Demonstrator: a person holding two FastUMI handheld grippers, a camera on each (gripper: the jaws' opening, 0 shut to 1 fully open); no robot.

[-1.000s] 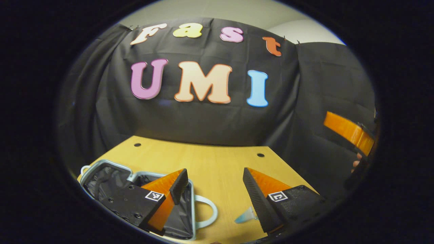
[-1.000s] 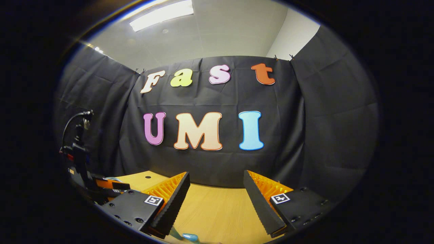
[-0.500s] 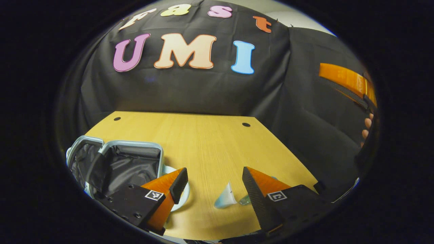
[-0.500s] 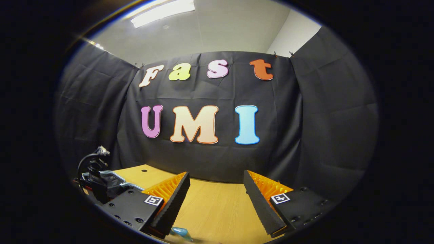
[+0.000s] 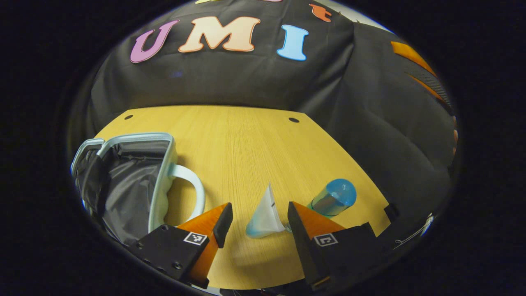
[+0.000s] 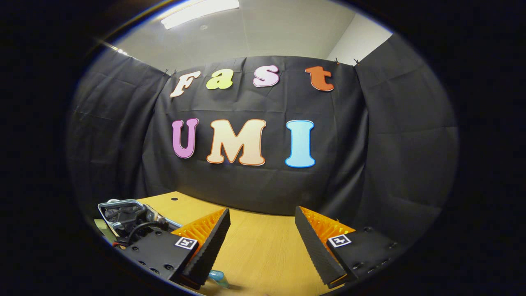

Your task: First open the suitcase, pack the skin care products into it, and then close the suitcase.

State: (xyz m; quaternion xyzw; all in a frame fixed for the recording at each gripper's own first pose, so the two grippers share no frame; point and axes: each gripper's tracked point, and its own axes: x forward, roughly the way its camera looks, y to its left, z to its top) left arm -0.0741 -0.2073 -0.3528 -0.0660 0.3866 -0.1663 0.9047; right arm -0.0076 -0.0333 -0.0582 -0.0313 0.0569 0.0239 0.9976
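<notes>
- The left gripper view is looking down along its own fingers at the table [image 5: 246,139], fairly near it, and is facing the back wall at 12 o'clock.
- In it the open suitcase [image 5: 123,181] is lying at 9 o'clock, a tube [image 5: 263,213] is lying between the fingertips at 6 o'clock, and a bottle [image 5: 333,198] is lying at 4 o'clock.
- The right gripper view is riding higher and is looking nearly level at the back wall and the ceiling.
- It is catching the table [image 6: 263,246] at 6 o'clock and the suitcase [image 6: 123,210] at 8 o'clock.
- Both views are sharing the table, the suitcase and the back wall.
</notes>
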